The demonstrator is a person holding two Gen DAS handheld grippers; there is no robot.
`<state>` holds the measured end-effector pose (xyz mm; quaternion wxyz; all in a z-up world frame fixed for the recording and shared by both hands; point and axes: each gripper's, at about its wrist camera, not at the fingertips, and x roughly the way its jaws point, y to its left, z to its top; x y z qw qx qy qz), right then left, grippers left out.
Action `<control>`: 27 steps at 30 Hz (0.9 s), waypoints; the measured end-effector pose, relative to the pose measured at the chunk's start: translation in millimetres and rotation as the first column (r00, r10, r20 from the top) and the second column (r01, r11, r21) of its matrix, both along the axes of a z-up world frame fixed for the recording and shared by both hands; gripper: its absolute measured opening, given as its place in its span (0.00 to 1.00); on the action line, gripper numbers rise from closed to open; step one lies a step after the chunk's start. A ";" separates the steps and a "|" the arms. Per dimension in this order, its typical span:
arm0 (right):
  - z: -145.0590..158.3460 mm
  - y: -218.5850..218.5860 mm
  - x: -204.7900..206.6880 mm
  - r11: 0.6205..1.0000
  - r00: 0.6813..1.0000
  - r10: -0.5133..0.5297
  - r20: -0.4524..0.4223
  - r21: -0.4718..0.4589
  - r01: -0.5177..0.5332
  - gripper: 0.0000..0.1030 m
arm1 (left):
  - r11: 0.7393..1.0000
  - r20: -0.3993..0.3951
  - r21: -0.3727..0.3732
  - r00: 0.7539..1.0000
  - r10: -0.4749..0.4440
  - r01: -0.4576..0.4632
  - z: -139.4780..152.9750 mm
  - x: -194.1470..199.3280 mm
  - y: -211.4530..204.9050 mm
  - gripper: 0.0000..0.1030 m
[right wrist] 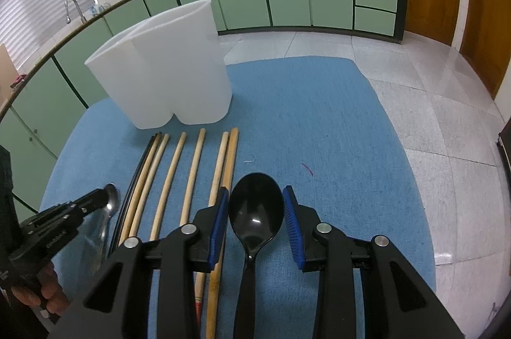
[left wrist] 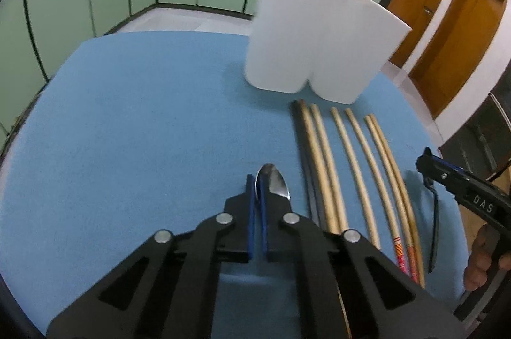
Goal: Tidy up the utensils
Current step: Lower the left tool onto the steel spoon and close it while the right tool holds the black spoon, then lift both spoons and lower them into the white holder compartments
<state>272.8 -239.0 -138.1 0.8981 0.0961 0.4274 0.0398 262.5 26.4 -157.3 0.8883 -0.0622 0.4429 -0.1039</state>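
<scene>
In the left wrist view, the left gripper (left wrist: 255,177) hangs low over the blue desk (left wrist: 143,131), its fingers drawn together to a thin slit. The bowl of a metal spoon (left wrist: 276,184) shows just past the tip of the right-hand finger; whether the fingers pinch it I cannot tell. To its right lie the chopsticks (left wrist: 352,166), side by side, their tips just short of a white holder (left wrist: 313,35) with two lobes standing at the far side of the desk. At the right edge the right gripper (left wrist: 424,157) reaches in with a hand (left wrist: 479,259) behind it, and a black spoon (left wrist: 434,211) hangs from it edge-on, clear of the cloth, casting a shadow. In the right wrist view, the right gripper's fingers stand partly apart, holding the black spoon by the two sides of its bowl, hollow up, with the handle running back under the gripper. The chopsticks lie to the left, the nearest passing under the left-hand finger. The left gripper sits at the lower left, its tip against the metal spoon.
</scene>
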 end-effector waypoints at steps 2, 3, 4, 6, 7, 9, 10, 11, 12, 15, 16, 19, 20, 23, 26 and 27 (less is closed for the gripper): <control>-0.8 0.6 0.5 1.000 1.000 0.001 -0.002 -0.001 -0.001 0.33 | 1.000 -0.005 -0.006 1.000 0.001 -0.001 -0.1 -0.7 4.1 0.02; -1.4 1.0 0.7 1.000 1.000 0.001 -0.004 0.000 -0.001 0.33 | 1.000 -0.003 -0.008 1.000 0.000 0.000 0.6 -1.2 5.7 0.02; -1.7 1.7 1.1 1.000 1.000 0.002 -0.005 0.001 -0.002 0.33 | 1.000 0.000 -0.011 1.000 -0.009 0.009 1.8 -1.6 5.4 0.02; -1.5 2.2 1.0 1.000 1.000 0.005 -0.005 -0.001 -0.005 0.33 | 1.000 0.004 0.000 1.000 -0.022 0.022 3.2 -1.9 2.1 0.04; -1.6 2.4 1.0 1.000 1.000 0.006 -0.006 -0.002 -0.006 0.33 | 0.999 0.003 0.009 0.999 -0.032 0.032 3.7 -1.9 -0.8 0.06; -0.9 1.7 0.5 1.000 1.000 0.006 -0.005 -0.003 -0.006 0.33 | 0.999 -0.003 0.014 0.999 -0.040 0.040 2.6 -2.7 -4.6 0.31; -0.8 1.5 0.4 1.000 1.000 0.006 -0.004 -0.003 -0.006 0.33 | 0.999 -0.001 0.018 0.999 -0.038 0.038 1.9 -3.2 -6.6 0.34; -0.9 1.2 0.3 1.000 1.000 0.004 -0.004 -0.003 -0.004 0.33 | 0.999 -0.004 0.020 0.999 -0.039 0.039 0.5 -3.2 -8.5 0.34; -0.9 0.6 0.1 1.000 1.000 0.003 -0.004 -0.002 -0.003 0.33 | 0.999 -0.007 0.021 0.999 -0.040 0.040 -1.3 -2.9 -10.2 0.34; -1.6 0.8 0.3 1.000 1.000 0.003 -0.005 -0.002 -0.003 0.33 | 0.999 -0.003 0.027 0.999 -0.036 0.036 -3.1 -1.4 -12.1 0.34; -1.7 1.0 0.7 1.000 1.000 0.003 -0.006 -0.002 -0.003 0.33 | 0.999 -0.005 0.027 0.999 -0.034 0.034 -2.9 -0.6 -12.2 0.34; -2.2 0.5 1.0 1.000 1.000 0.002 -0.008 -0.001 -0.002 0.33 | 0.999 -0.016 0.036 1.000 -0.024 0.024 -2.7 3.2 -13.9 0.37; -2.1 0.5 1.1 1.000 1.000 0.002 -0.008 -0.002 -0.002 0.33 | 0.999 -0.015 0.049 1.000 -0.023 0.024 -2.8 3.8 -16.2 0.36; -2.3 0.4 1.3 1.000 1.000 0.001 -0.008 -0.001 -0.001 0.33 | 0.995 -0.012 0.103 1.000 -0.014 0.015 -3.6 5.3 -24.2 0.32; -2.2 0.1 1.5 1.000 1.000 0.000 -0.009 -0.001 0.000 0.33 | 0.990 0.000 0.138 1.000 0.001 -0.001 -4.4 3.1 -27.6 0.27; -2.1 0.3 1.4 1.000 1.000 0.001 -0.009 -0.001 -0.001 0.33 | 0.991 0.001 0.132 1.000 0.002 -0.003 -4.4 1.9 -26.9 0.27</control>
